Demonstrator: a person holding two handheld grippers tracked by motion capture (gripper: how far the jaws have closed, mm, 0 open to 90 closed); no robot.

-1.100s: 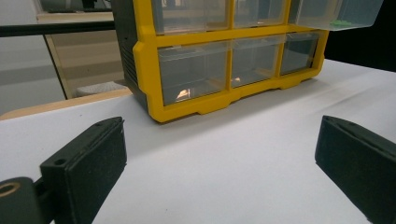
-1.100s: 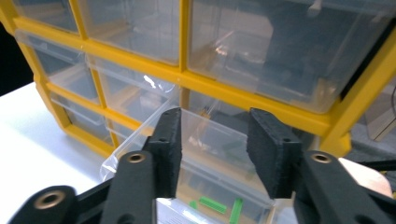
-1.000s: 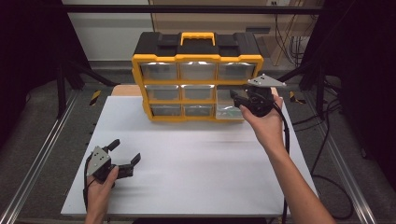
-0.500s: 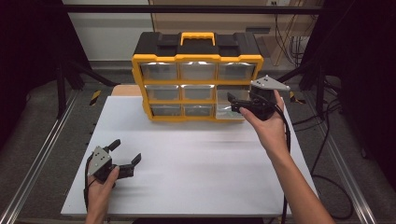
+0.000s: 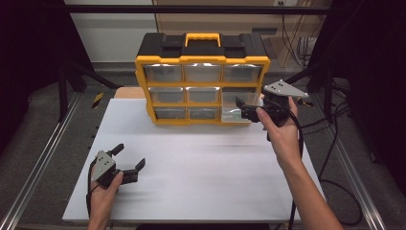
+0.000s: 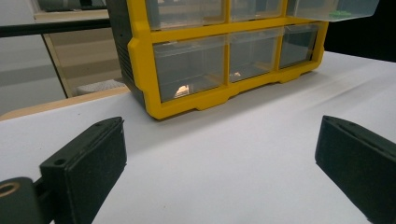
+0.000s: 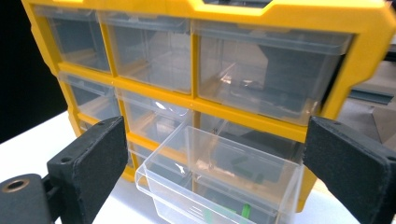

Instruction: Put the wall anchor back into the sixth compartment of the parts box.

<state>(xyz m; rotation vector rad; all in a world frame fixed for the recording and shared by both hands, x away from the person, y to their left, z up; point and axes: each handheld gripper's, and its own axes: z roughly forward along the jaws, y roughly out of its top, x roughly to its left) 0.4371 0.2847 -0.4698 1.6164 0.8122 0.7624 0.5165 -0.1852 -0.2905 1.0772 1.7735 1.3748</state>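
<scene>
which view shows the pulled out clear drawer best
The right gripper view: the pulled-out drawer sits close between its open jaws, its clear walls and green bits inside plain. The high view shows it small, low on the organizer's right. The left gripper view catches just a corner.

Bright overhead light, glare on clear drawers [image 5: 203,72], dark surroundings, mild blur

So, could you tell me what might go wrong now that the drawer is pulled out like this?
The clear drawer in the organizer's right column stands pulled far out; pulled further, it could come free and spill the small green parts inside. The right gripper, whose jaws have just been opening, stands wide with the drawer front between them, so a sideways move could knock it. The left gripper rests open on the table, not steadying the organizer, which might slide.
</scene>
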